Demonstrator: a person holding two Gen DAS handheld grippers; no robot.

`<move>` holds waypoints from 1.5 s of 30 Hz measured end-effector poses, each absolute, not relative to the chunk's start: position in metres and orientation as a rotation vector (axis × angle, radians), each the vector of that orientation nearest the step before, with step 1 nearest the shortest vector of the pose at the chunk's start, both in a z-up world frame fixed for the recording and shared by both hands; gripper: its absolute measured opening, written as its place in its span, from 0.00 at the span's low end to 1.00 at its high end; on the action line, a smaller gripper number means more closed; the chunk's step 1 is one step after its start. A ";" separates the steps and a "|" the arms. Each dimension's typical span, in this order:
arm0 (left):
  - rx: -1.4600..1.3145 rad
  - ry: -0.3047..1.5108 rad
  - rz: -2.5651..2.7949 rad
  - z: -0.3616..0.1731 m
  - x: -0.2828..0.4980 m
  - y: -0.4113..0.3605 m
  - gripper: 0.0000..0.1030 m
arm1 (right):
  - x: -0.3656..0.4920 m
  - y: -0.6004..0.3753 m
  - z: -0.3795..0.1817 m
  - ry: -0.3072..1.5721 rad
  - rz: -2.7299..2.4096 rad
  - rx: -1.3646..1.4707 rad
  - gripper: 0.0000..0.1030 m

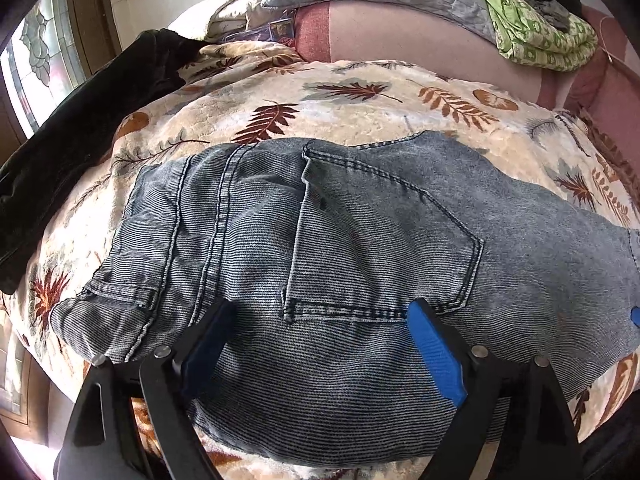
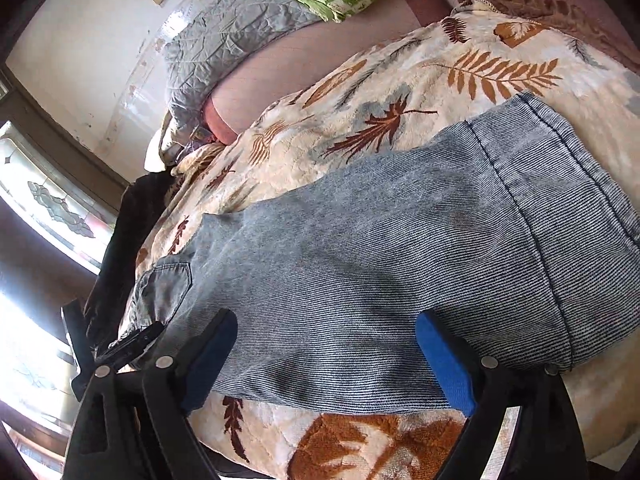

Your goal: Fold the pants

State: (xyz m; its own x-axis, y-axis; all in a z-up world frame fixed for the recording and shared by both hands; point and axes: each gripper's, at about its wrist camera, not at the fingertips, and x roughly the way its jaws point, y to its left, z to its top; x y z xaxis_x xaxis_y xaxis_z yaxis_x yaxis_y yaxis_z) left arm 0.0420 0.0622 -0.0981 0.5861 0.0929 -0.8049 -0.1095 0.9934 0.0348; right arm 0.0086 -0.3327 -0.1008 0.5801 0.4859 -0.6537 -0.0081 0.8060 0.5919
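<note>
Left hand-held gripper point(image 1: 320, 332), jaws spread, empty, over back-pocket end of faded blue denim pants point(image 1: 340, 220) on leaf-print fleece blanket point(image 1: 280, 92); right hand-held gripper point(image 2: 326, 340), likewise spread, over leg end; lengthwise fold apparently done, crosswise fold remaining.

No readable text, label, brand or number in either view — the small dark printed item point(image 1: 280, 29) wedged at the head of the bed carries a coloured print, but it is too small and blurred to read.
</note>
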 end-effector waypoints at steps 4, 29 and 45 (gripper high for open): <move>-0.042 0.845 0.080 -0.075 0.029 0.052 0.86 | -0.006 -0.343 -0.078 0.777 0.295 0.568 0.90; 0.021 0.790 -0.140 -0.075 0.017 -0.014 0.87 | -0.083 -0.483 -0.108 0.689 0.028 1.189 0.90; -0.103 0.818 -0.146 -0.098 0.024 0.011 0.87 | -0.045 -0.488 -0.124 0.803 -0.040 1.253 0.76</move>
State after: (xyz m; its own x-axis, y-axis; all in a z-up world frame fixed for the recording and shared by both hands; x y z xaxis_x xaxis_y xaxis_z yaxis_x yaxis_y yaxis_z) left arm 0.0236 0.0109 -0.0985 0.6747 -0.1690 -0.7185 0.0899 0.9850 -0.1473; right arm -0.0448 -0.4881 -0.1245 0.7324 0.3899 -0.5582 0.4433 0.3492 0.8256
